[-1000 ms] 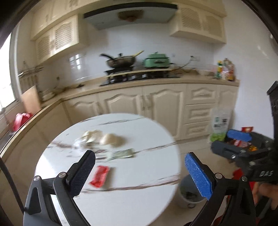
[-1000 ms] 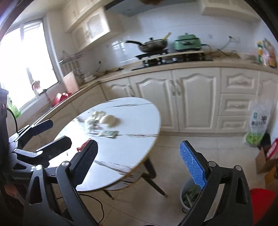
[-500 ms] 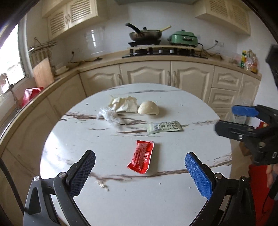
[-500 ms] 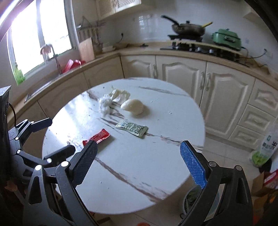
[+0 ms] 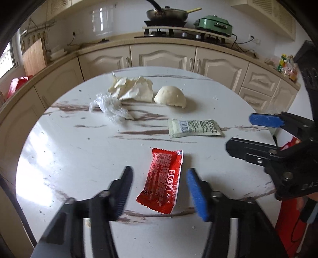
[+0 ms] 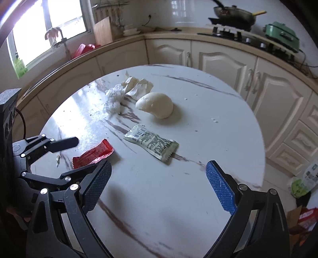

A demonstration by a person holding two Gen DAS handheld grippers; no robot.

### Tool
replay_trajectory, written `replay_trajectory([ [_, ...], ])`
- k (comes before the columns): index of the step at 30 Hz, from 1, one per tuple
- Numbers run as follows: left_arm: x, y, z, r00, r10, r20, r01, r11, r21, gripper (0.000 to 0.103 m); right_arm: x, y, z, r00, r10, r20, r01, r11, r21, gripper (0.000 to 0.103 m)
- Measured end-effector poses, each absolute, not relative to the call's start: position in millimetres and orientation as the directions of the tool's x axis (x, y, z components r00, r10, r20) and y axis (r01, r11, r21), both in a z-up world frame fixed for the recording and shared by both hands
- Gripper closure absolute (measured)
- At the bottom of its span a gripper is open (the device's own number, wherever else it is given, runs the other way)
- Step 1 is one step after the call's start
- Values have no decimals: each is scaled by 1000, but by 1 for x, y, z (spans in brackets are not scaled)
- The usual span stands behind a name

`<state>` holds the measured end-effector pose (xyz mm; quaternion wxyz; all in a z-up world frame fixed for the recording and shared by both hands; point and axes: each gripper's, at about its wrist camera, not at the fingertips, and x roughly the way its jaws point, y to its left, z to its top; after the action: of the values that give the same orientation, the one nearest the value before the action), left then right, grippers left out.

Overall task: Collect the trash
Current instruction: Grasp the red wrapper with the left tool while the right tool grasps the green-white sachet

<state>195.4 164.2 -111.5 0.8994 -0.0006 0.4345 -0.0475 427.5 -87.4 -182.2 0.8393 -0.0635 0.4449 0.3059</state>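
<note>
The left gripper was in the pick-up step: its jaws had just been closing and straddled the red packet, pads not yet touching it. The right gripper hung wide apart and empty, the green packet at its 12 o'clock. Next, probably, the left jaws needed to drop and pinch the flat packet's edges. The trash lay on a round marble counter: a bun at 12, crumpled paper and plastic wrap at 11. Behind stood cream cabinets and a wok.
</note>
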Motion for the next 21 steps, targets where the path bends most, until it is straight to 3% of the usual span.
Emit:
replay_trajectory([
  [1,197,161,-112,614,-89,-784,85,995,-47,70,430,-85,-184,415,452,-790,-573,804,159,7],
  [8,210,156,-110,622,-107,-776,64,994,-87,91,448,-58,-197,379,435,-817,-615,778,129,8],
  [16,212,173,-113,626,-117,-771,39,992,-120,92,462,-35,-209,323,414,-851,-660,743,111,19],
  [21,216,171,-116,627,-110,-771,37,993,-112,89,460,-26,-208,332,378,-864,-685,726,54,40],
])
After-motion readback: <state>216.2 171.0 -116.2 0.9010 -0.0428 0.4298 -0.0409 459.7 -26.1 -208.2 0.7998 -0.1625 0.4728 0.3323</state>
